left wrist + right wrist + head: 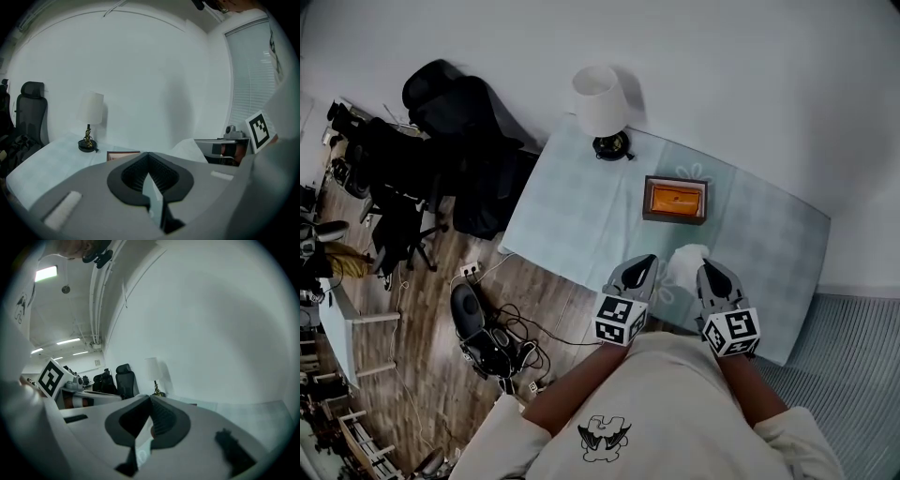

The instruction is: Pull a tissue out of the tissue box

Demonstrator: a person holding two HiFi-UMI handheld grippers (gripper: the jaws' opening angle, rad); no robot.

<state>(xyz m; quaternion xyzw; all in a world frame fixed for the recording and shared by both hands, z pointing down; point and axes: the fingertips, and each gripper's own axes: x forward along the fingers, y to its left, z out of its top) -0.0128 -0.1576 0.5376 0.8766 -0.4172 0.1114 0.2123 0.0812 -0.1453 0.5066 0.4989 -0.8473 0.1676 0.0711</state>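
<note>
The tissue box point(675, 200), dark wood with an orange inside, sits on the pale blue table point(572, 211), and its edge point(123, 154) shows past my left jaws. A white tissue point(686, 262) is out of the box, bunched between my two grippers near the table's front edge. It sits against the tip of my right gripper point(710, 268), whose jaws are shut with a pale strip of tissue point(140, 446) pinched between them. From the left gripper view the tissue point(190, 150) rises beside the right gripper. My left gripper point(644, 262) is shut, with nothing seen in it.
A white-shaded lamp point(602, 105) stands at the table's far left corner. A black office chair point(455, 112) and cables with a power strip point(492, 342) lie on the wooden floor to the left. A white wall runs behind the table.
</note>
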